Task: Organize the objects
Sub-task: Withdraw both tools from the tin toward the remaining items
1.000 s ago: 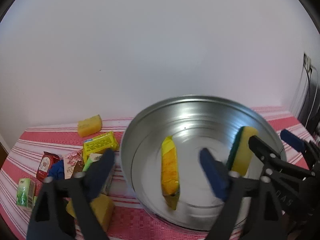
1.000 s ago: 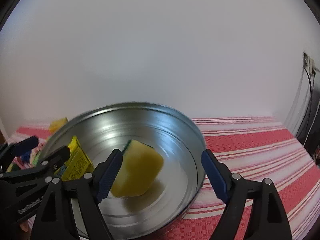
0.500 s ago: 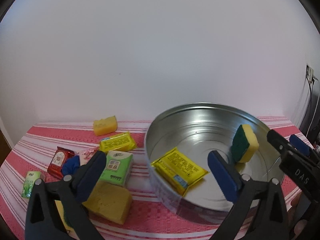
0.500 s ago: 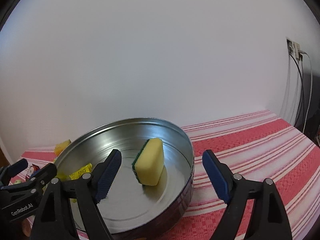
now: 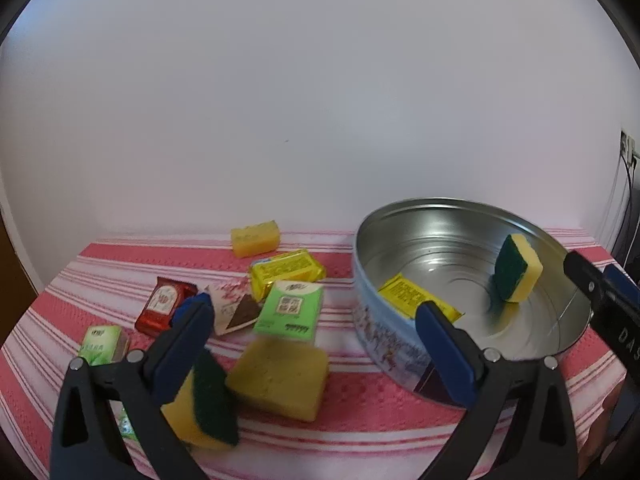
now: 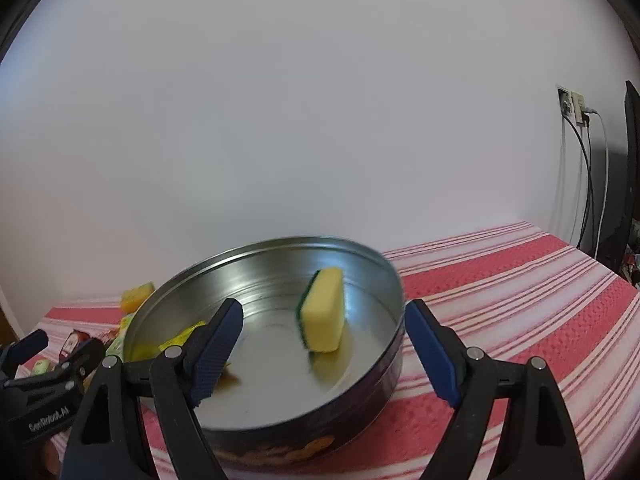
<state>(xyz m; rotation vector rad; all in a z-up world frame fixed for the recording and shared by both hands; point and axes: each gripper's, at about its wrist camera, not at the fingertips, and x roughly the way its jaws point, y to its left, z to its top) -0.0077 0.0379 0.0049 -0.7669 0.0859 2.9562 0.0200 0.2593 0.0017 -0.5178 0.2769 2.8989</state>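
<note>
With both the left gripper (image 5: 308, 328) and right gripper (image 6: 324, 344) spread wide and empty, the soft, light yellow sponge (image 5: 280, 378) lay beside the tin (image 5: 384, 344), likely best pinched across its flat sides.

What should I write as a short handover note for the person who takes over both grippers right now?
Left hand-held gripper: open, empty, its jaws just opened wider; it points at the loose pile.
Right hand-held gripper: open, empty, over the round metal tin.
Done: a green-backed yellow sponge on edge and a yellow packet lie in the tin.
Left on the striped cloth: three sponges, a green packet, another yellow packet, a red packet and smaller packets.
</note>
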